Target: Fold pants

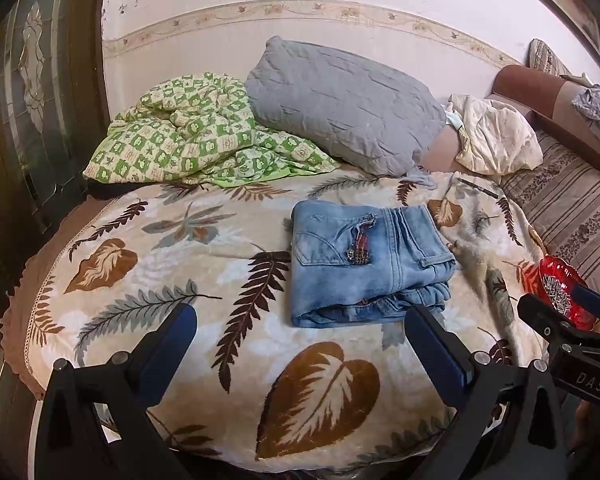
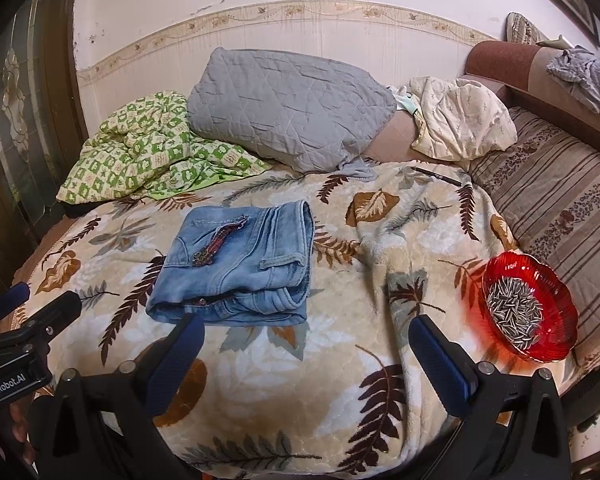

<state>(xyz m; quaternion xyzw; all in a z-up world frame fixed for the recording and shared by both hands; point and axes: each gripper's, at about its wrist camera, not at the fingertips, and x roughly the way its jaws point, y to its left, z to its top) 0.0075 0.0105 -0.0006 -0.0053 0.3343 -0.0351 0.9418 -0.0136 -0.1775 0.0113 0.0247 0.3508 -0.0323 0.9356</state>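
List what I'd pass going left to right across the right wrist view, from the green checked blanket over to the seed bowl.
green checked blanket → folded jeans → brown leaf print on the bedspread → red bowl of seeds

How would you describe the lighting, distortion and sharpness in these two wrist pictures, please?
Left wrist view: strong fisheye bend, the wall border curves and the corners go black; warm, soft indoor light; the jeans are sharp. Right wrist view: the same bend and dark corners; the red bowl casts a red glow on the blanket; the jeans are crisp.
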